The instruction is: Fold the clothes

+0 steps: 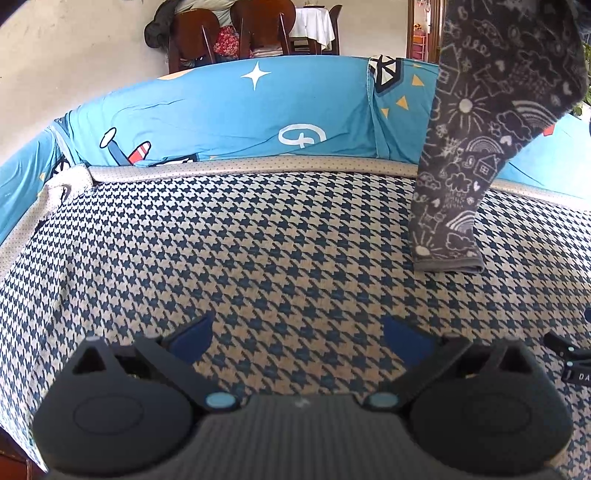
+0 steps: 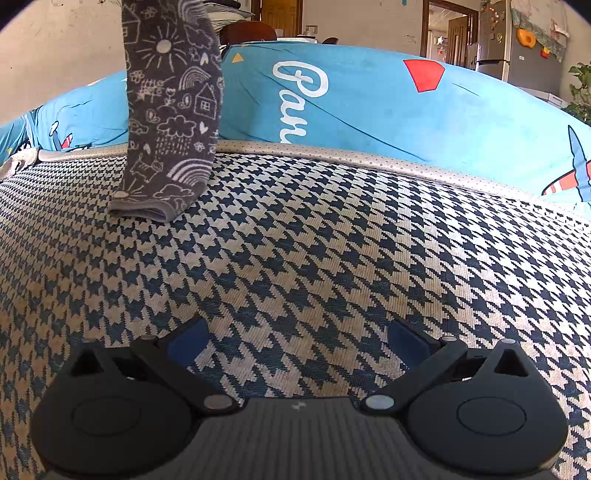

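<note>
A dark grey garment [image 1: 476,147] printed with white doodles hangs down from above the picture, and what holds its top is out of view. Its hemmed lower end [image 1: 447,264] rests on the houndstooth seat [image 1: 258,240]. It hangs far right in the left wrist view. In the right wrist view the garment [image 2: 173,110] hangs at the upper left. My left gripper [image 1: 295,328] is open over bare seat, well short of the cloth. My right gripper [image 2: 297,328] is also open, with nothing between its blue pads [image 2: 184,345].
A blue cartoon-print cover [image 2: 369,110] drapes the backrest behind the seat [image 2: 332,240]. Wooden chairs [image 1: 221,33] and a white-clothed table stand beyond it. A fridge [image 2: 517,48] and a plant [image 2: 580,88] are far right. A black device part [image 1: 569,354] shows at the right edge.
</note>
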